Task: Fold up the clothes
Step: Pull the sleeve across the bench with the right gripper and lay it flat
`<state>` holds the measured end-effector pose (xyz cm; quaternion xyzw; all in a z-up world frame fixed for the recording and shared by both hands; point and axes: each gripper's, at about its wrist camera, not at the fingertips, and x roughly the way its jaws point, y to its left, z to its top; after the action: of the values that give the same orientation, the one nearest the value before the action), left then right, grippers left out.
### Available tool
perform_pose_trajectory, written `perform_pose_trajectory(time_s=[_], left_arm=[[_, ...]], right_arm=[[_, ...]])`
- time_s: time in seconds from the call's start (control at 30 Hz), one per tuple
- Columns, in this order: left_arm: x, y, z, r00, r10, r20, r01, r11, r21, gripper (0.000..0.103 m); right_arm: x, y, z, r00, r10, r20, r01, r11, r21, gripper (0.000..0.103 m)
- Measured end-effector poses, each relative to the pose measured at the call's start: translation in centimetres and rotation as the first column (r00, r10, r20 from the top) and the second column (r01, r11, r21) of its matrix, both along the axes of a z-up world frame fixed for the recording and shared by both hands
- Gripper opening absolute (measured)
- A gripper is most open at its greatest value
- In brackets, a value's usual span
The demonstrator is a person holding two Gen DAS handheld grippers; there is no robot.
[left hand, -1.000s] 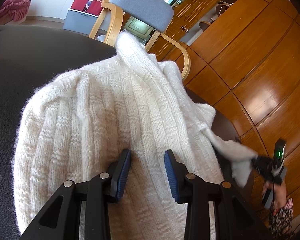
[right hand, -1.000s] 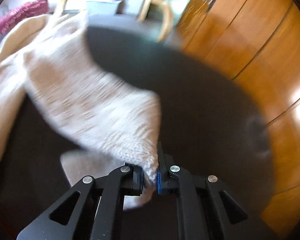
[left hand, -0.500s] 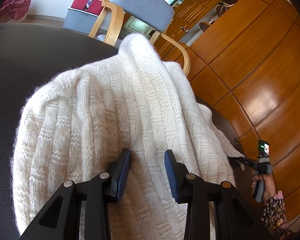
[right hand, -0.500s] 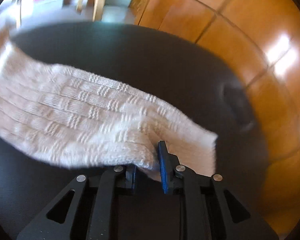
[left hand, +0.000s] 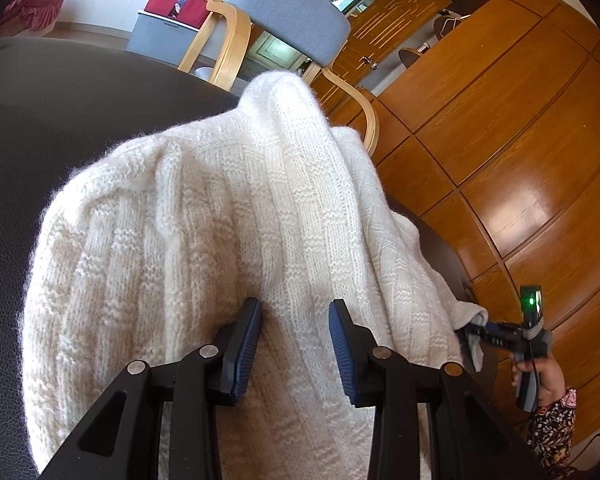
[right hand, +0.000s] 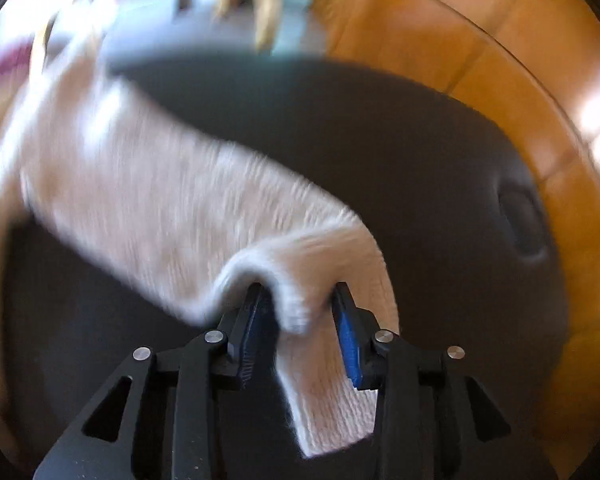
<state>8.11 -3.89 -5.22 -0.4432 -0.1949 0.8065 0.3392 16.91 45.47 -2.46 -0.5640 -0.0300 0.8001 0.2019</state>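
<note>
Cream cable-knit wool makes up the sweater (left hand: 204, 240), which lies heaped on the dark table (left hand: 60, 112), its body bunched toward the near edge and 1 sleeve (right hand: 180, 208) stretched across the table top toward its far-right rim. The cuff end of that sleeve droops over the 2 blue pads of the right gripper (right hand: 300, 320); its jaws have just been opening, and the knit sits loose between them, no longer pinched. The left gripper (left hand: 294, 344) hovers over the sweater's body with its jaws spread and nothing clamped, the pads resting at the surface of the wool.

The step in hand looks like laying the sleeve out flat before folding it inward. To do it well, the right gripper should draw clear of the cuff straight back, so the fuzzy yarn does not snag on a pad and drag the sleeve crooked. The left gripper would do best to press or pin the body so the heap stays put. Beyond the table stand a wooden chair (left hand: 288, 12) and wood-panelled floor (left hand: 500, 140).
</note>
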Motion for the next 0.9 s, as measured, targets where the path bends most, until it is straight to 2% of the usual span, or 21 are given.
perform_pose_trajectory(time_s=[0.03, 0.13, 0.2, 0.27, 0.33, 0.4, 0.43, 0.47, 0.57, 0.6, 0.63, 0.73, 0.9], left_arm=[[-0.1, 0.1, 0.0, 1.000, 0.000, 0.000, 0.000, 1.000, -0.001, 0.035], [-0.3, 0.1, -0.1, 1.000, 0.000, 0.003, 0.000, 1.000, 0.006, 0.035], [-0.4, 0.1, -0.1, 1.000, -0.001, 0.004, 0.001, 1.000, 0.010, 0.035], [-0.4, 0.1, -0.1, 1.000, 0.000, 0.004, 0.000, 1.000, 0.013, 0.035], [-0.4, 0.2, -0.1, 1.000, 0.000, 0.005, 0.000, 1.000, 0.012, 0.035], [-0.5, 0.2, -0.1, 1.000, 0.000, 0.002, 0.000, 1.000, 0.007, 0.035], [-0.4, 0.2, -0.1, 1.000, 0.000, 0.002, 0.000, 1.000, 0.006, 0.035], [-0.2, 0.0, -0.1, 1.000, 0.001, 0.001, -0.001, 1.000, 0.006, 0.035], [-0.3, 0.1, -0.1, 1.000, 0.001, 0.003, -0.001, 1.000, 0.009, 0.035], [-0.4, 0.2, -0.1, 1.000, 0.001, 0.003, -0.001, 1.000, 0.010, 0.035], [-0.5, 0.2, -0.1, 1.000, 0.000, 0.003, 0.000, 1.000, 0.009, 0.035], [-0.8, 0.3, -0.2, 1.000, -0.001, 0.004, 0.001, 1.000, 0.010, 0.035], [-0.9, 0.2, -0.2, 1.000, -0.001, 0.004, 0.001, 1.000, 0.009, 0.035]], right_arm=[[0.7, -0.1, 0.0, 1.000, 0.012, 0.028, -0.013, 1.000, 0.029, 0.038], [2.9, 2.1, 0.4, 0.997, -0.051, 0.052, 0.046, 0.995, 0.091, 0.038], [3.9, 5.2, 0.4, 0.984, -0.163, 0.077, 0.146, 0.971, 0.187, 0.038], [4.1, 7.7, 1.4, 0.965, -0.258, 0.044, 0.243, 0.947, 0.210, 0.038], [4.2, 8.2, 3.4, 0.958, -0.270, -0.093, 0.280, 0.954, 0.109, 0.038], [3.8, 7.2, 4.2, 0.947, -0.247, -0.204, 0.248, 0.969, -0.021, 0.038], [3.0, 6.5, 4.0, 0.946, -0.232, -0.227, 0.221, 0.973, -0.070, 0.038], [2.1, 5.9, 3.9, 0.945, -0.217, -0.244, 0.194, 0.974, -0.113, 0.038], [-1.5, 4.2, 1.2, 0.963, -0.175, -0.203, 0.139, 0.973, -0.182, 0.036], [-2.3, 3.3, 0.1, 0.969, -0.164, -0.184, 0.127, 0.971, -0.201, 0.023], [-3.0, 2.3, -0.9, 0.974, -0.154, -0.164, 0.116, 0.969, -0.220, 0.017], [-4.7, 0.9, -1.7, 0.976, -0.127, -0.175, 0.108, 0.988, -0.112, 0.016], [-6.2, 1.2, -2.1, 0.976, -0.116, -0.185, 0.106, 0.992, -0.062, 0.016]])
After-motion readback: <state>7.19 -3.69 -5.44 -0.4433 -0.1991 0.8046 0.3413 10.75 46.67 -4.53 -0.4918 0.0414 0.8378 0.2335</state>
